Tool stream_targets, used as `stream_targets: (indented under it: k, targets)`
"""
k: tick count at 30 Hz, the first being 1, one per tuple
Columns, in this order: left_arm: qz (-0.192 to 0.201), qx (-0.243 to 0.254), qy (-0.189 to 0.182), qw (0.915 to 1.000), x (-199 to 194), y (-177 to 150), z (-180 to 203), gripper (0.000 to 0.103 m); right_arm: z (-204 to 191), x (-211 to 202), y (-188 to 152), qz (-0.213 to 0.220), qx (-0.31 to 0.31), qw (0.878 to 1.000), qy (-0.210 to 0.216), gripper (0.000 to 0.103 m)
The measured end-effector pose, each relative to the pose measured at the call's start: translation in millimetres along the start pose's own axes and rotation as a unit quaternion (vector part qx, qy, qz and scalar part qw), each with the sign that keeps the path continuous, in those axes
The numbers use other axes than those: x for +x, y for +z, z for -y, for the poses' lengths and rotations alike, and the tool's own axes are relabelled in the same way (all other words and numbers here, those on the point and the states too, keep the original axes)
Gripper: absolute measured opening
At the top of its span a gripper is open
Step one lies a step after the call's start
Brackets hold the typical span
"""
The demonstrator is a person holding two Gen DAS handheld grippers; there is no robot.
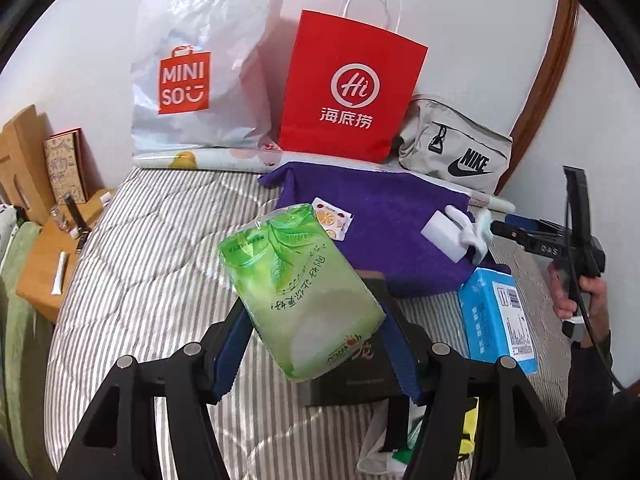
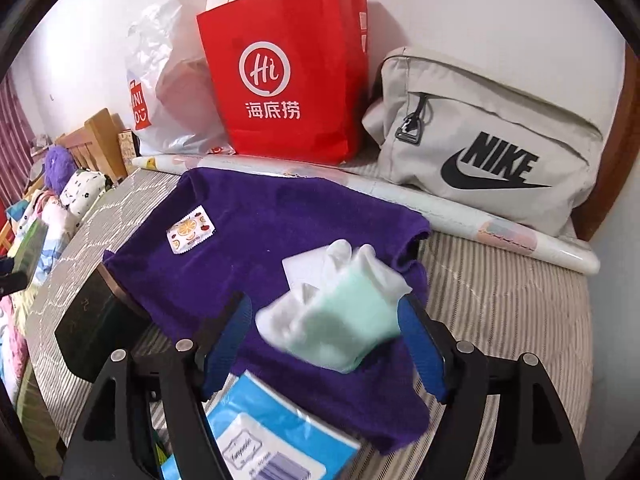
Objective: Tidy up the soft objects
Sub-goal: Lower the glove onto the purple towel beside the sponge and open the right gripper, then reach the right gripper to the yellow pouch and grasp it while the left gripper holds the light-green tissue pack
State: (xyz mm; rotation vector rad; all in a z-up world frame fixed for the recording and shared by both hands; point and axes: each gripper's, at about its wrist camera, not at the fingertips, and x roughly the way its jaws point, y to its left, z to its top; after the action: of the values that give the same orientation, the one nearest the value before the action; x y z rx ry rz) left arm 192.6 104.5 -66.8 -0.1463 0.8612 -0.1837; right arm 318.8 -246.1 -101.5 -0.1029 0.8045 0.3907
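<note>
**Sock let go over the purple towel, tissue pack carried in**

In the middle of the right wrist view a mint-and-white sock (image 2: 336, 320) sits blurred between the right gripper (image 2: 328, 336)'s blue fingers (image 2: 420, 344), which stand wide and do not press on it; it lies on or just above the purple towel (image 2: 280, 240), beside a white sponge block (image 2: 300, 268). I'd guess the towel is serving as the gathering spot for the soft things.

The left gripper (image 1: 316, 344) is clamped on a green tissue pack (image 1: 300, 292), held tilted above the striped bedspread (image 1: 140, 260) at lower centre, probably bound for the same pile. A small fruit-print sachet (image 1: 332, 218) rests on the towel's left part, and a blue tissue pack (image 1: 496, 316) lies at its lower right edge. A black box (image 2: 92, 328) sits at the towel's left corner.

Along the wall at the top stand a Miniso plastic bag (image 1: 192, 80), a red Haidilao paper bag (image 1: 352, 88) and a grey Nike bag (image 1: 456, 148).
</note>
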Motion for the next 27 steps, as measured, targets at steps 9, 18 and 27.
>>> stream_targets:
  k: [9, 18, 27]
  targets:
    - [-0.005, 0.006, -0.016, 0.9998, 28, 19, 4, 0.061, -21, -28, -17, 0.013, -0.008, 1.000, 0.022, 0.075]
    - [-0.006, 0.034, -0.016, 0.9993, 53, 40, 13, 0.062, -69, -55, -49, 0.013, -0.032, 0.995, 0.096, 0.075]
    - [-0.030, 0.043, -0.019, 0.9985, 88, 51, 13, 0.062, -126, -54, -79, -0.020, -0.065, 0.987, 0.147, 0.075]
